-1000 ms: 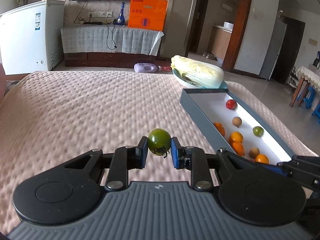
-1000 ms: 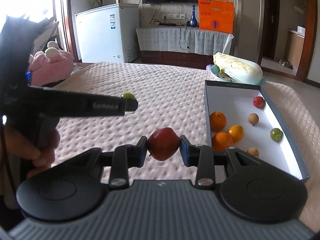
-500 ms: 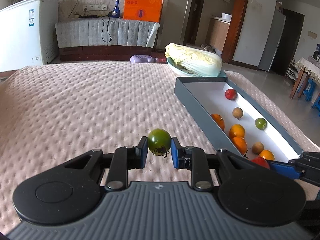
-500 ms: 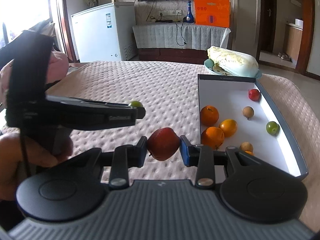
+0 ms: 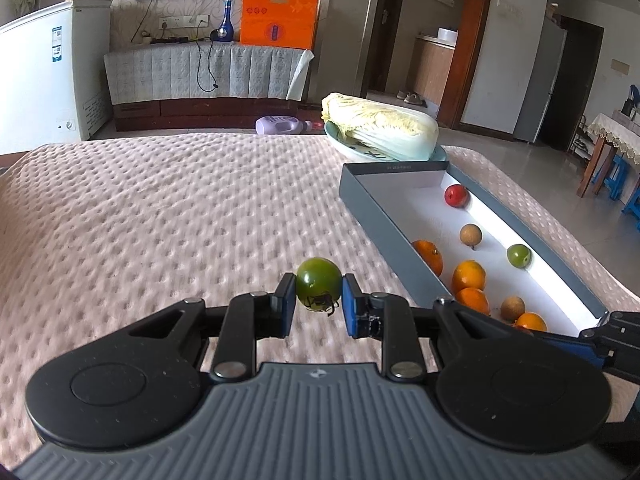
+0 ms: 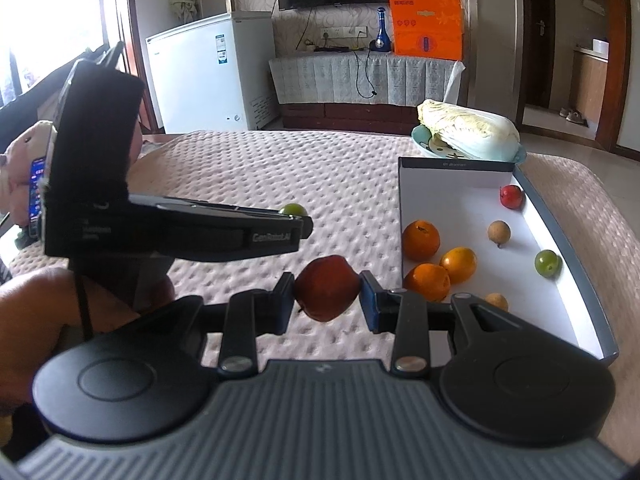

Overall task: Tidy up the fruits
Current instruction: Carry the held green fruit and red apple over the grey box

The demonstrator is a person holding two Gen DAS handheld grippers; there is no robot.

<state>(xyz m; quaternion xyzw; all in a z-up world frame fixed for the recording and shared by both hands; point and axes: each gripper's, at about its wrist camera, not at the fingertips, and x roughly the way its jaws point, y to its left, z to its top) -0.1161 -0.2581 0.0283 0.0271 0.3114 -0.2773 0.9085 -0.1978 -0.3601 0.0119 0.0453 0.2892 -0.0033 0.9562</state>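
Cabbage (image 5: 380, 132) behind fruit box (image 5: 384, 216).

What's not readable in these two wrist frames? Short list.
- Right wrist view: near end of the box and part of a tan fruit, hidden behind the right gripper holding the red fruit.
- Left wrist view: right gripper cut off by the right edge; its red fruit barely shows.
- Right wrist view: green fruit mostly behind the left gripper's finger.

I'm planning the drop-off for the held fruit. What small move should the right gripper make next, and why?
Probably carry the right gripper rightward over the box. Its pads are shut on the red apple, which hangs above the blanket just left of the box wall, and bare white floor shows between the oranges and the green fruit.
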